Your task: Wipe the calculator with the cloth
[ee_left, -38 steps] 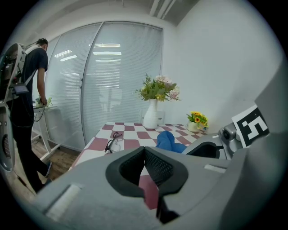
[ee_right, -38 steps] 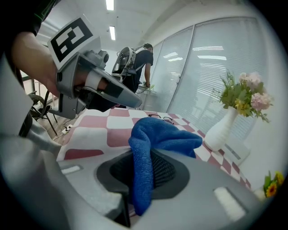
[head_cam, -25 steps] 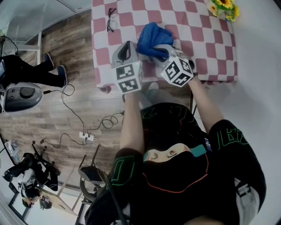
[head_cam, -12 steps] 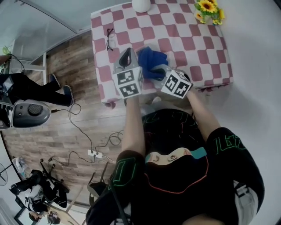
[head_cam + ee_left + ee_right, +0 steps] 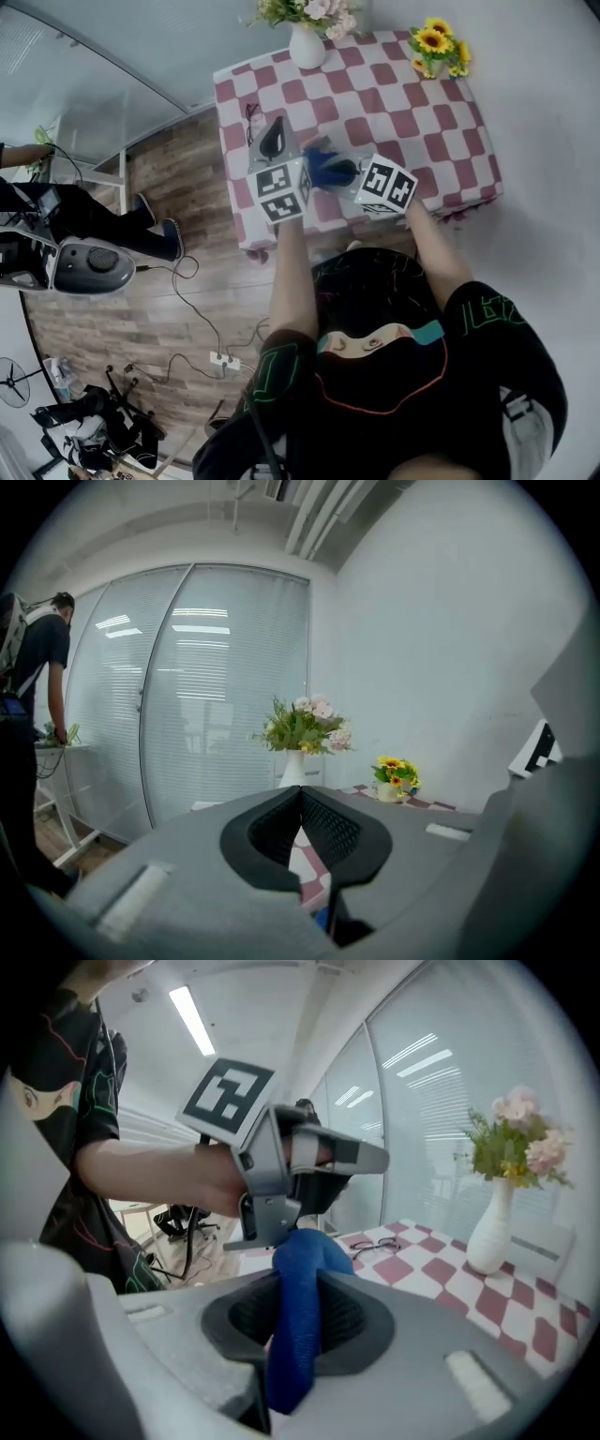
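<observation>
My right gripper [image 5: 298, 1279] is shut on a blue cloth [image 5: 298, 1335] that stands up between its black pads. In the head view the cloth [image 5: 326, 165] sits bunched between the two grippers, above the near edge of the pink-and-white checked table [image 5: 441, 122]. My left gripper [image 5: 275, 133] is just left of the cloth. Its jaws [image 5: 300, 794] meet at the tips with nothing showing between them. The right gripper view shows the left gripper [image 5: 323, 1162] close above the cloth. I cannot make out a calculator in any view.
Black glasses [image 5: 251, 122] lie near the table's left edge. A white vase of flowers [image 5: 307, 47] stands at the far edge and a sunflower pot [image 5: 433, 47] at the far right corner. A person [image 5: 33, 667] stands to the left, with cables on the wooden floor [image 5: 220, 359].
The head view has pulled back and tilted up, so the vase and the table's far end now show. Both grippers stay together by the near edge, with the cloth bunched smaller between them.
</observation>
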Demonstrator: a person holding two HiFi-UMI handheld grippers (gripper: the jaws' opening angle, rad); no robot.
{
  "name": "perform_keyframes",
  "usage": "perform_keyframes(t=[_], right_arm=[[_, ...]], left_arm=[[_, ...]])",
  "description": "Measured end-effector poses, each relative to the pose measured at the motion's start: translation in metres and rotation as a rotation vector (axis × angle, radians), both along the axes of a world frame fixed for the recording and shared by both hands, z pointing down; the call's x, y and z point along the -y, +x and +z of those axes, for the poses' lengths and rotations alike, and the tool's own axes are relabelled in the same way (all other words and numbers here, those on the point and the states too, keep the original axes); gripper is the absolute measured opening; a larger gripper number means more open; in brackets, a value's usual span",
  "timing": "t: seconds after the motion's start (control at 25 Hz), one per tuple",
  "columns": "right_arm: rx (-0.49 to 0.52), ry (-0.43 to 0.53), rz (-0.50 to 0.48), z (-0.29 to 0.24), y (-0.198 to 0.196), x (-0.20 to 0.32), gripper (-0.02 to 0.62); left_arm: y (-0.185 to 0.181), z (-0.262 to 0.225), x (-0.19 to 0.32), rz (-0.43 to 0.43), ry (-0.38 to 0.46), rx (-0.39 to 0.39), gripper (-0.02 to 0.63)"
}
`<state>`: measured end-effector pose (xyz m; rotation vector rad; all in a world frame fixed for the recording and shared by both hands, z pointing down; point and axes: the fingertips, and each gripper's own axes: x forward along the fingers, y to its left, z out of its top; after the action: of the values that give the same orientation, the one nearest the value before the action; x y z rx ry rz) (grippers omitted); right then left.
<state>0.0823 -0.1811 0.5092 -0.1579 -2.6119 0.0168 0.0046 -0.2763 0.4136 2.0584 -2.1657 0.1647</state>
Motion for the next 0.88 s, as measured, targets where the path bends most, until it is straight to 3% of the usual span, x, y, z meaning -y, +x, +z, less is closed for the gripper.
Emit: perform_keyframes(t=[0.48, 0.72, 0.88], right_arm=[[0.252, 0.036, 0.178, -0.117, -0.031, 0.100, 0.083], [0.350, 0.062, 0.404, -0.184, -0.028, 0.166, 0.084], [0.414, 0.042, 0.645, -0.218, -0.004, 0.204, 0.084]], left_arm=[[-0.027, -0.082, 0.011, -0.075, 0.185, -0.014, 0.009], [-0.051, -0.131, 0.022, -0.126, 0.289, -0.013, 0.009], [-0.060, -0.153, 0.033, -0.149, 0.319, 0.020, 0.009]])
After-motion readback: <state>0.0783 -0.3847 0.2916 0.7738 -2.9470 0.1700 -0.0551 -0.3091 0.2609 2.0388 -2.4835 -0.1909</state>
